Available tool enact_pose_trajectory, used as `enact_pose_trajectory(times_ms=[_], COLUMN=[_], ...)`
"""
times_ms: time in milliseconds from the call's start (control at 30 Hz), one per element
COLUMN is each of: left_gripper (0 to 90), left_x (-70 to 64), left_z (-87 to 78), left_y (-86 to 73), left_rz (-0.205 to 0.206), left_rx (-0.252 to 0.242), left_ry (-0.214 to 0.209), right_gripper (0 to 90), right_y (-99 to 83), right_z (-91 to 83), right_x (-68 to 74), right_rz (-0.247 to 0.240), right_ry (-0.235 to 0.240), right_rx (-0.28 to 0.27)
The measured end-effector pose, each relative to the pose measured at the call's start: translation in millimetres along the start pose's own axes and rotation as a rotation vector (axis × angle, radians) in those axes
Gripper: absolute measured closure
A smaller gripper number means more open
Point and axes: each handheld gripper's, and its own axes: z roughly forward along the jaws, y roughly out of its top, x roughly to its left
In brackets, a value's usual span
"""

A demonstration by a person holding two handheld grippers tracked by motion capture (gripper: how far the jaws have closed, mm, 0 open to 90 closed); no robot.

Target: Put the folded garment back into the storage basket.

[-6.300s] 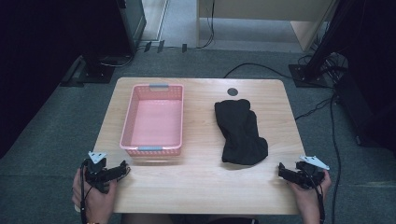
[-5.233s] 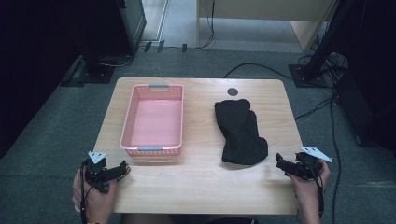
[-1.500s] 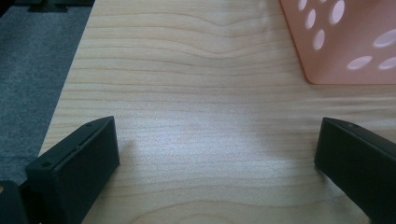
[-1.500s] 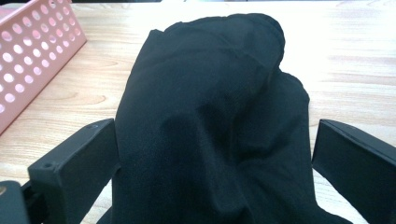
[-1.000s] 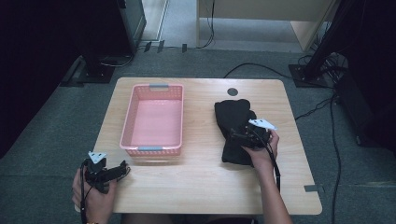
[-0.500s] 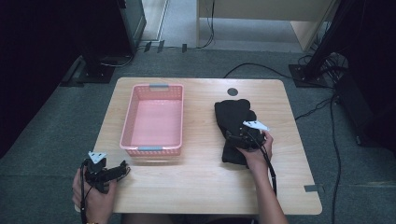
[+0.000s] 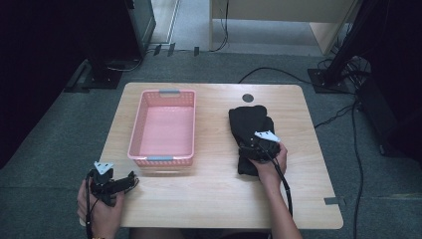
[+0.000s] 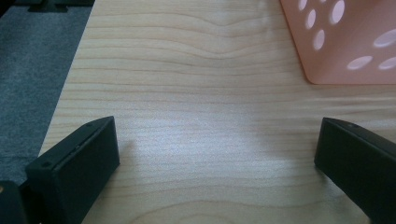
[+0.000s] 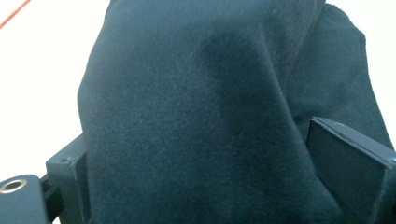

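Right claw (image 7: pixel 247 150) of mine is down on the near part of the black cloth (image 7: pixel 251 127), with the jaws wide apart and the cloth bulging between them; it has hold of nothing yet. In the right gripper view the cloth (image 9: pixel 224 112) covers almost all the space between the two jaws. The cloth lies folded on the right half of the table (image 7: pixel 214 199), well apart from the pink basket (image 7: pixel 164 158), which stands empty on the left half.

Left claw (image 7: pixel 130 182) rests at the near left corner, also wide open, with only bare wood between its jaws.

I judge that the step in hand is the grasp of the cloth. The next move calls for closing the right jaws firmly on a thick fold, then a lift high enough to clear the basket wall.
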Motion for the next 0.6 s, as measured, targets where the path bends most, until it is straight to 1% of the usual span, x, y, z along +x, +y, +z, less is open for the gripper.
enact_pose_trajectory(times_ms=[100,167,300,500,600], left_gripper=[0.0,0.0,0.0,0.0,0.0], left_x=[0.0,0.0,0.0,0.0,0.0], left_z=[0.0,0.0,0.1,0.0,0.0], left_y=[0.0,0.0,-0.1,-0.1,0.0], left_rz=[0.0,0.0,0.0,0.001,0.0], left_rx=[0.0,0.0,-0.001,-0.001,0.0], left_ry=[0.0,0.0,0.0,0.0,0.001], right_gripper=[5.9,5.9,5.8,4.9,6.7], right_y=[-2.2,-2.1,-2.5,-3.9,-4.8], right_z=[2.9,3.8,5.4,4.6,3.7], right_x=[1.9,2.7,2.3,6.3,7.1], right_rz=[-0.005,-0.005,0.005,-0.014,-0.015], right_ry=[-0.016,-0.022,-0.013,-0.031,-0.042], right_rx=[0.005,0.02,0.053,0.067,0.064])
